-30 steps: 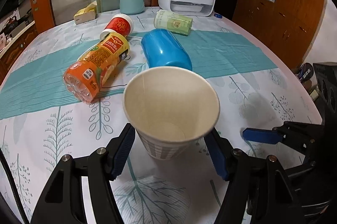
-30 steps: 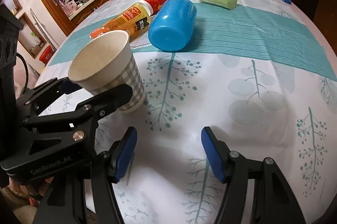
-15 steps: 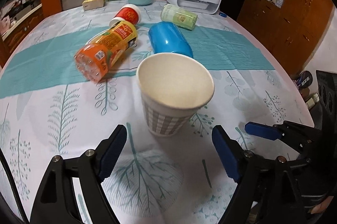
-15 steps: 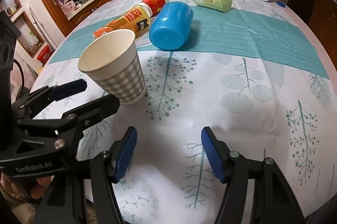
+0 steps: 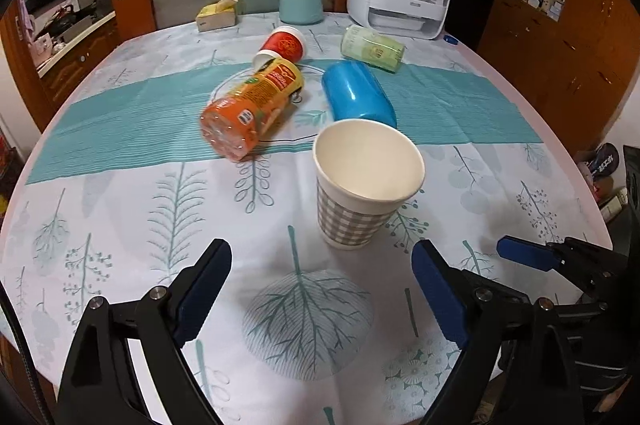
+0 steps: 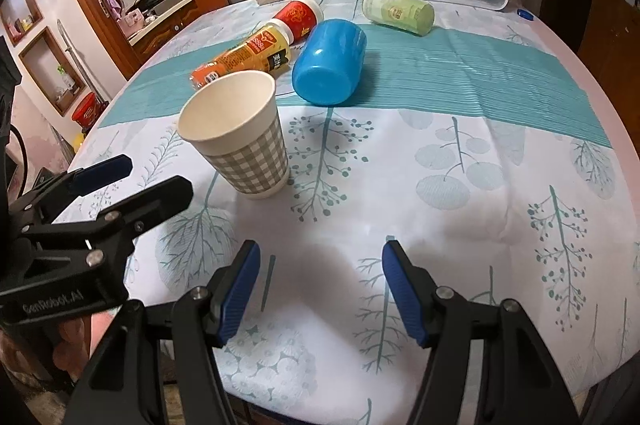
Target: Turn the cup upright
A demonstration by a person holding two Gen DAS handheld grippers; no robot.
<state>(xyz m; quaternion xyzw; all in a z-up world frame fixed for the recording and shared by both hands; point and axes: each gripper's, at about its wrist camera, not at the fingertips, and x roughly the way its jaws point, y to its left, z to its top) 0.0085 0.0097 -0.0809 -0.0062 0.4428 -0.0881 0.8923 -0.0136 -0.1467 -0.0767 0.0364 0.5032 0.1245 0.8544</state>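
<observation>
Paper cup [image 5: 362, 193]: white interior, grey-check sleeve. Stands upright on its base on the tablecloth [image 5: 120, 217], long axis vertical, mouth pointing up, rim uppermost. In the left wrist view it sits at 12 o'clock from the left gripper [image 5: 320, 289], ahead of the fingertips and clear of both; in the right wrist view the same cup [image 6: 240, 141] lies at 10 o'clock from the right gripper [image 6: 320, 289], well apart from it. Nothing touches the cup.

Left gripper: jaws spread wide, holding nothing, blue pads [image 5: 202, 295] facing each other across bare cloth. Also seen from the side in the right wrist view [image 6: 132, 181], at 9 o'clock, jaws likewise apart.

Right gripper: jaws apart, empty, over the cloth near the table edge. One blue pad shows at 3 o'clock in the left wrist view [image 5: 524, 257].

Blue tumbler [image 5: 358, 97]: on its side just beyond the cup at 12 o'clock, base toward the camera in the right wrist view [image 6: 330, 63].

Orange bottle [image 5: 256, 109]: on its side at 11 o'clock from the cup, base toward the left camera.

Red cup [image 5: 286, 43]: on its side, just beyond the bottle's cap end.

Green canister [image 5: 372, 49]: on its side, at 1 o'clock, farther back.

Teal jar [image 5: 301, 1], white appliance [image 5: 400, 1] draped with a cloth, tissue box [image 5: 218, 15]: at the far table edge.
</observation>
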